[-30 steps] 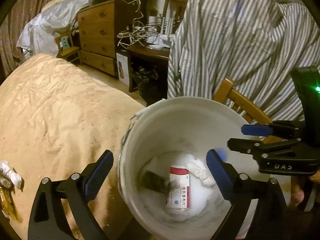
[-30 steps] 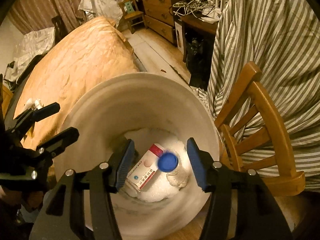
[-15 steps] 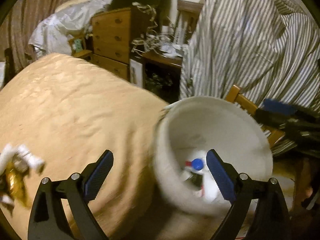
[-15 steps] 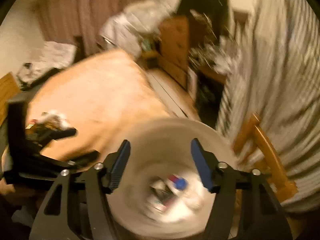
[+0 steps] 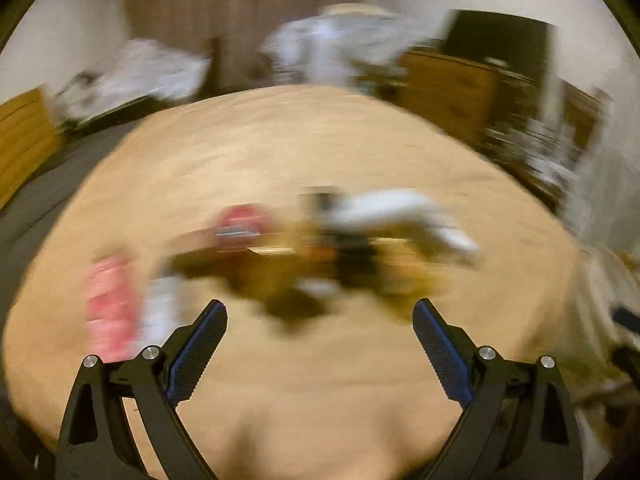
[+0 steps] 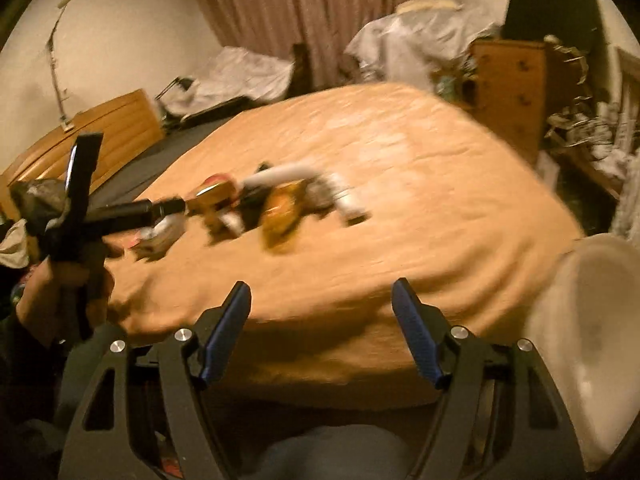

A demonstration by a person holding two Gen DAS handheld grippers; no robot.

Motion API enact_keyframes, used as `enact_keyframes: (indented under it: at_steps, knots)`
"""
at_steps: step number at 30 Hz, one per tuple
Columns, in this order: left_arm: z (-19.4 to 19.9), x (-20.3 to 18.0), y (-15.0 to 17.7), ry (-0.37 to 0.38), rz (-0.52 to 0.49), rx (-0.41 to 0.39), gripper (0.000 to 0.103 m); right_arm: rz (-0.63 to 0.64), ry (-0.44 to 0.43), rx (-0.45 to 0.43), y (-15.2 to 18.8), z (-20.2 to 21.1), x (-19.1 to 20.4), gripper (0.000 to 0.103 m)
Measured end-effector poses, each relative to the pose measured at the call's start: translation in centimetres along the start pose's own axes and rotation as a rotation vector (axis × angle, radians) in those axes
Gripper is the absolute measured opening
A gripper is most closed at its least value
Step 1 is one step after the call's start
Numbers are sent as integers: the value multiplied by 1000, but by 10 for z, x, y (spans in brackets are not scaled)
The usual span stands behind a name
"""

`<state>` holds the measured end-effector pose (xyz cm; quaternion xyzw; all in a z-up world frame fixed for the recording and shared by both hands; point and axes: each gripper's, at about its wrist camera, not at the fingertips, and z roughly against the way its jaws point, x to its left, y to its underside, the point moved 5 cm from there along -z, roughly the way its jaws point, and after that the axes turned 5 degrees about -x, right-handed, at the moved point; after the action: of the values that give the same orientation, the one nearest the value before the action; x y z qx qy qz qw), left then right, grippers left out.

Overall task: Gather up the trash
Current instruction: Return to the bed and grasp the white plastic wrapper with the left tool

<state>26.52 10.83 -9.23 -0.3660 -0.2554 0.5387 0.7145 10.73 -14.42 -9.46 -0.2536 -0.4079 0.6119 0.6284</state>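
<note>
Both views motion-blurred, esp. left wrist. Left gripper (image 5: 318, 318) has jaws spread wide, nothing between them, hovering over the bed (image 5: 360, 152) w/ tan cover. Ahead of it, mid-bed, a blurred trash pile (image 5: 320, 252): brown/yellow wrappers, dark bits, a white crumpled piece (image 5: 400, 210) at the far right of the heap, a red packet (image 5: 240, 222) at the back left. Off to the left, apart from the heap, a pink packet (image 5: 110, 300) lies just beside a smaller white item; too smeared to name closer. Right gripper (image 6: 322, 312) also wide apart & empty, near the bed's edge. Right wrist view shows the same pile (image 6: 276, 204) further up the bed, an orange-yellow wrapper (image 6: 280, 210) at its front. White bucket (image 6: 580, 340) sits at the right edge beside the bed corner, contents not visible. The left gripper is seen from the side at the left of that view, held by a hand (image 6: 60, 300). Wooden dresser (image 6: 508, 84) & curtains (image 6: 320, 4) behind.
</note>
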Motion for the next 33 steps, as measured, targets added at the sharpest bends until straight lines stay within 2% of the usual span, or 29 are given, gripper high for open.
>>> enact_keyframes:
  at_steps: [4,7,12,13,14,17,19,20,22,25,28,29,33]
  knots:
    - [-18,76,5,-100,51,84,94,-8,-39,41,8,-13,21,70]
    - [-36,91,9,-113,14,150,94,-8,-45,71,14,-20,29,71]
    - [-55,105,12,-166,-19,183,93,-9,-49,112,21,-28,30,71]
    - [-57,102,14,-177,-19,195,91,-8,-48,117,21,-30,29,71]
    - [-65,105,16,-186,-15,215,82,-6,-47,121,21,-32,30,71]
    - [-79,102,20,-236,-69,226,77,5,-46,133,20,-41,32,71]
    - [-84,99,19,-255,-99,217,64,6,-53,140,17,-49,34,71]
    - [-85,96,19,-238,-97,222,42,8,-58,142,15,-52,35,71]
    - [-89,98,23,-208,-66,244,40,10,-70,145,11,-58,39,67]
    - [-83,93,25,-181,-60,222,38,11,-96,155,5,-69,45,63]
    - [-68,81,27,-106,-41,201,38,13,-106,161,-4,-84,48,62]
    - [-58,74,25,-56,-28,188,38,7,-106,162,-7,-88,46,62]
    - [-42,60,27,10,-38,179,39,14,-77,147,-24,-103,33,62]
